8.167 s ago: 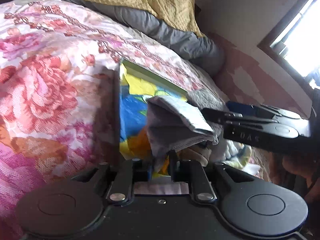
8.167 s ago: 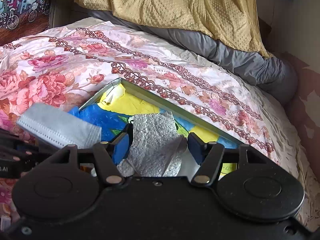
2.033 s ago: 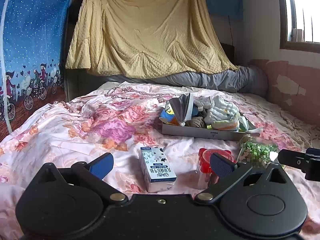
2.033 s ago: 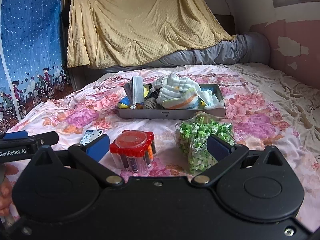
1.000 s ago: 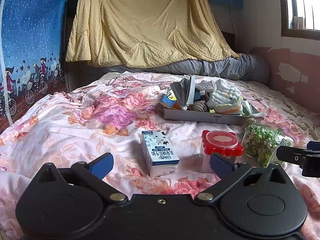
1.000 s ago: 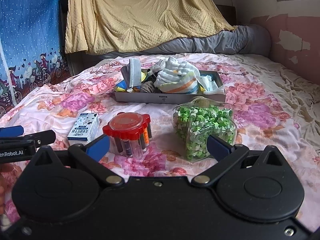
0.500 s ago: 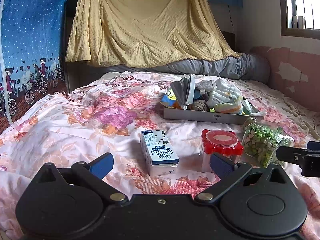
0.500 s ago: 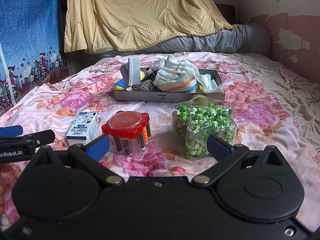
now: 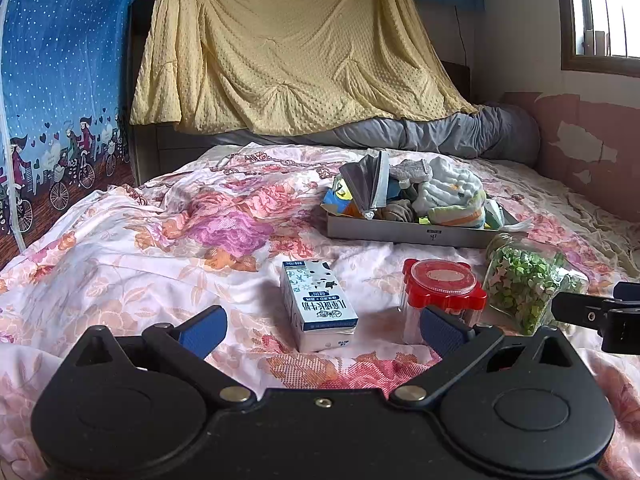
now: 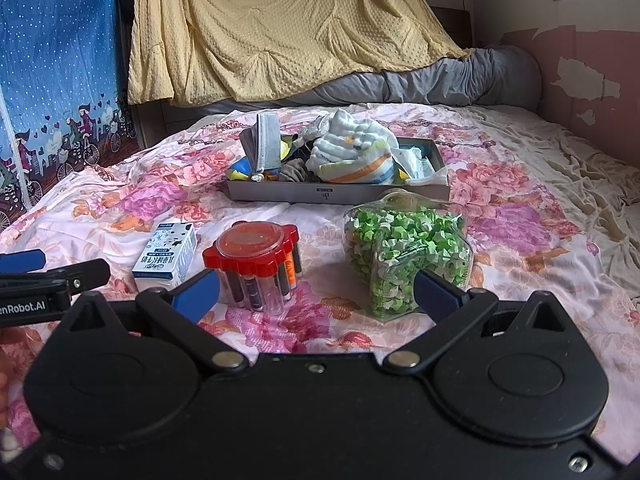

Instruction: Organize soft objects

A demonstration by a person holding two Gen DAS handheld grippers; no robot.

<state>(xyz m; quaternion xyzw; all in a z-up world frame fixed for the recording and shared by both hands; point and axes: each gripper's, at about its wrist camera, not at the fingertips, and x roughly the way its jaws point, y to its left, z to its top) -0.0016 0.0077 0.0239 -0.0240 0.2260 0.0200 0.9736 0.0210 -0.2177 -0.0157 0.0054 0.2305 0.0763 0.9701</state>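
Both grippers withdrew; face mask (image 10: 267, 141) stands upright.

Surface is a bed with a rumpled floral cover (image 10: 520, 168). Far middle: shallow grey tray (image 10: 340, 193) piled with soft items. Nearer, well apart from it, a row left to right: small milk carton (image 10: 166, 257) lying flat, red-lidded tube holder (image 10: 252, 258) upright, clear jar of green paper stars (image 10: 404, 248) on its side.
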